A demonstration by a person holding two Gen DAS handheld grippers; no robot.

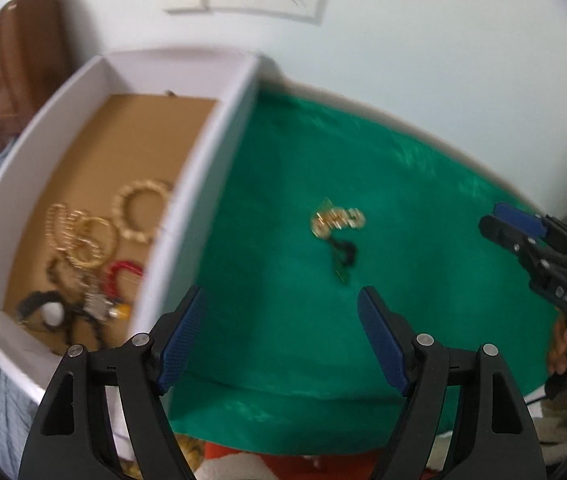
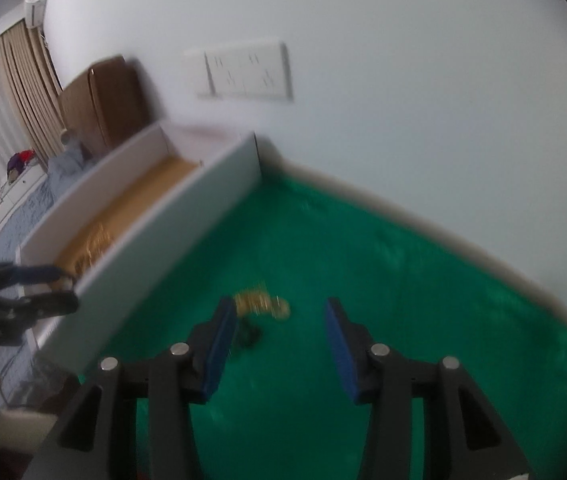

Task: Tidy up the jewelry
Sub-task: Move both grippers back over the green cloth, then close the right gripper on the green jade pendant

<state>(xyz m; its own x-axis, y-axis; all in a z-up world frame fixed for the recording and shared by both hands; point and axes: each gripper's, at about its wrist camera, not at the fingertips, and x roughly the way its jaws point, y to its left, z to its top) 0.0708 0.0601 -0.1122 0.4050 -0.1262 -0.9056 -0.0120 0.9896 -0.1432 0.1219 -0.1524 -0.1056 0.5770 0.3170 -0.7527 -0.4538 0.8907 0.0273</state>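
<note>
Most jewelry (image 1: 87, 248) is already lying in the white box (image 1: 207, 184), one gold piece (image 1: 337, 222) is waiting mid-cloth (image 1: 423, 240), and the left gripper (image 1: 283, 344) and right gripper (image 2: 279, 348) are hovering released, grasping nothing.

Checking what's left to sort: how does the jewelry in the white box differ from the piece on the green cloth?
The jewelry in the white box is a pile of many pieces: gold rings, red and black items. The piece on the green cloth lies alone in the open, a small gold cluster with a dark bit beside it. Both include gold-coloured metal.
</note>
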